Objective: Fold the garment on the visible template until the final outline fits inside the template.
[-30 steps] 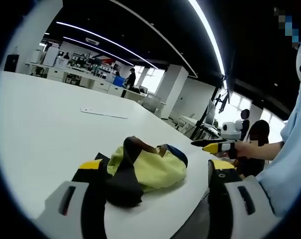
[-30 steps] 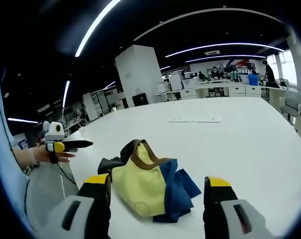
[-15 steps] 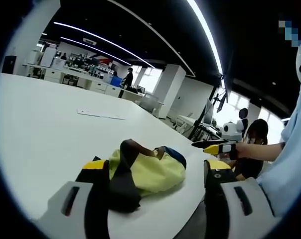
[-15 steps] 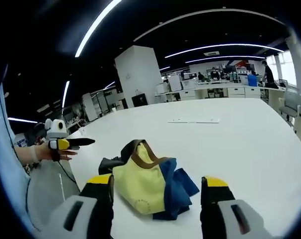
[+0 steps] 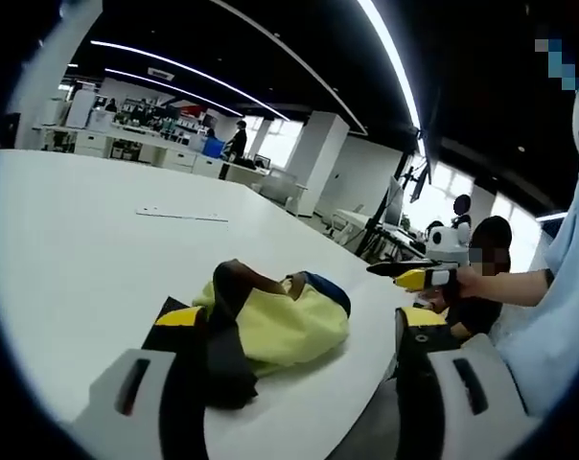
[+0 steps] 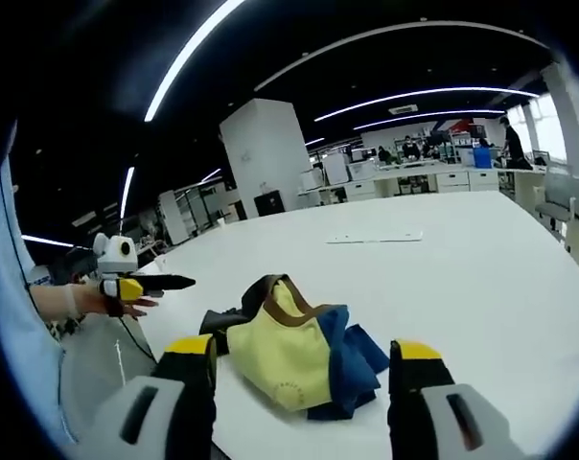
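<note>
- The garment (image 6: 294, 359), yellow, blue and dark, lies bunched on the white tabletop (image 6: 481, 278), unfolded as a second ago.
- Left tongs (image 5: 304, 335) stand apart just short of the garment (image 5: 270, 321); right tongs (image 6: 304, 369) likewise, empty.
- Both views have only drifted slightly nearer; no grasp has begun, so folding seems still ahead.
- A flat strip (image 6: 374, 237) lies well beyond the garment.

**Bright strips overhead, soft shadows, bent edges**

Long ceiling light strips (image 5: 390, 57) blaze almost white against a dark ceiling and light the white table (image 6: 481, 268) evenly. Windows (image 5: 443, 182) add daylight. The crumpled garment (image 6: 299, 350) casts a faint shadow. Straight lines bow toward the edges; far desks look slightly soft, perhaps from blur.
</note>
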`<state>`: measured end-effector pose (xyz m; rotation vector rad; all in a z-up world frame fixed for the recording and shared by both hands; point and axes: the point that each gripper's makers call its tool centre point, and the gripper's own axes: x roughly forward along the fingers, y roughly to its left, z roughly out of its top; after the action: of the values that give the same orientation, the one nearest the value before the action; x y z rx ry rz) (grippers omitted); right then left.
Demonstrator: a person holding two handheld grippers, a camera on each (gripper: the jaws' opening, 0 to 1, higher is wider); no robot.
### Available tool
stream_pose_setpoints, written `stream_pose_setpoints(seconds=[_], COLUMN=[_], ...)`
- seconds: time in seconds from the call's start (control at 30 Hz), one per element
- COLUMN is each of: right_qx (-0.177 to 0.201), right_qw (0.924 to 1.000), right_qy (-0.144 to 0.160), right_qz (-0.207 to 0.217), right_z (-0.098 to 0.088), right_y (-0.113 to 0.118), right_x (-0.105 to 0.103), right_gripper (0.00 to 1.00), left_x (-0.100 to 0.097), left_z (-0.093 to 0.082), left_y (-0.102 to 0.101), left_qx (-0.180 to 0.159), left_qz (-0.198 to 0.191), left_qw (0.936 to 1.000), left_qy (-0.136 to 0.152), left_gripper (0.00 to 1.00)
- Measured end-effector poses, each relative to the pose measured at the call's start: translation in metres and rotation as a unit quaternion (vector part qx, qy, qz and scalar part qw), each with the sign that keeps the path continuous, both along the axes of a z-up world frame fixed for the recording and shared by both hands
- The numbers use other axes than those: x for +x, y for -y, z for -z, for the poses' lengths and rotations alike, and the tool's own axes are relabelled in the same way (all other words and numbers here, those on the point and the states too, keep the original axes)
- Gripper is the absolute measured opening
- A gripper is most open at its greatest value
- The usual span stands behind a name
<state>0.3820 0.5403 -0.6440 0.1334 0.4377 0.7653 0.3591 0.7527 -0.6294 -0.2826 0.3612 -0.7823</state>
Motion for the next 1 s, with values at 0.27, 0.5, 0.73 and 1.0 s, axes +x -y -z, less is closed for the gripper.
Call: stream_pose_setpoints(seconds=[0.27, 0.5, 0.73, 1.0], right_qx=[-0.004, -0.03, -0.072, -0.084], right_qw=[1.0, 0.9995, 0.9973, 0.9958], right_qy=[-0.003, -0.008, -0.011, -0.035], right_qz=[0.0, 0.0, 0.001, -0.006], right_z=[0.005, 0.018, 0.032, 0.044], right_y=[-0.002, -0.007, -0.005, -0.004], right_x=[0.003, 0.018, 0.035, 0.043], right_gripper=[0.99, 0.77, 0.52, 0.34], left_x=[0.006, 0.026, 0.061, 0.097], left_z=[0.007, 0.023, 0.048, 0.066], left_y=[-0.004, -0.005, -0.009, -0.008], left_qx=[0.018, 0.065, 0.11, 0.105], left_qz=[-0.008, 0.027, 0.019, 0.006], left_qw=[0.9998, 0.9974, 0.9937, 0.9938], left_qy=[-0.007, -0.014, -0.015, -0.037], left_gripper=[0.99, 0.63, 0.4, 0.29])
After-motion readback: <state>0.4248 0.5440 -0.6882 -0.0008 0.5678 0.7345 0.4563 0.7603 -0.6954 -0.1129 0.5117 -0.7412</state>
